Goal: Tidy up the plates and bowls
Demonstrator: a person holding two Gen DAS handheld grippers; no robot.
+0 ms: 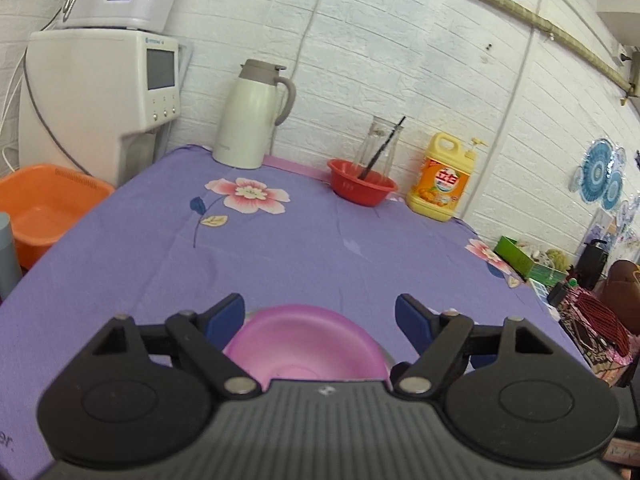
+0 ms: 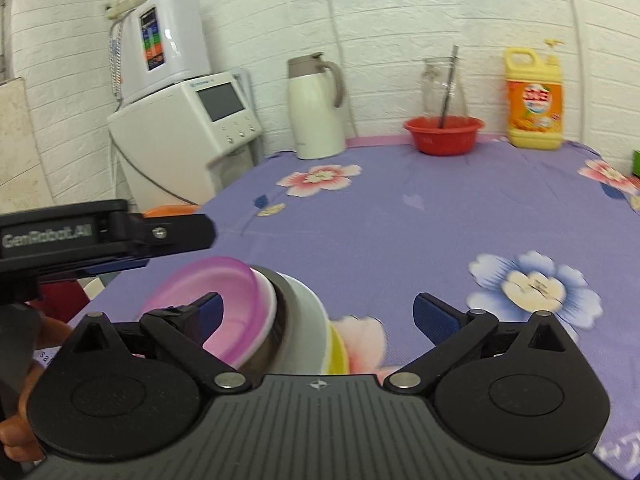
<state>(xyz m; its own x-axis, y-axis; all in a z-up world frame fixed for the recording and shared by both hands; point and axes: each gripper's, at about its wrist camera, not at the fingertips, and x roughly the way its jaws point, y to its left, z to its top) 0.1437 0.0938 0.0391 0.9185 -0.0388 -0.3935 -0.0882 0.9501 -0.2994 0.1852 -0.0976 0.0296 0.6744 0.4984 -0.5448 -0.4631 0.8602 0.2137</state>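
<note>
Lower centre of both views: a stack of nested dishes, pink bowl (image 1: 308, 344) on top, on the purple floral tablecloth (image 1: 320, 248). Left gripper (image 1: 320, 314) and right gripper (image 2: 318, 312) both gape apart, holding nothing. Best to grip the top bowl's rim squarely and lift straight.

At the left edge of your right wrist view, the black body of the left gripper (image 2: 60, 236) carries the pale lettering "GenRobot.AI". That is the one text you can read whole.

On the yellow detergent jug (image 1: 442, 178), right of centre in your left wrist view, the orange label bears large red characters, too blurred to make out. The same jug stands at the upper right of your right wrist view, and its label is no clearer there.

The white dispenser (image 1: 160, 68) at the upper left has a small line of print above its screen, too small to read.
</note>
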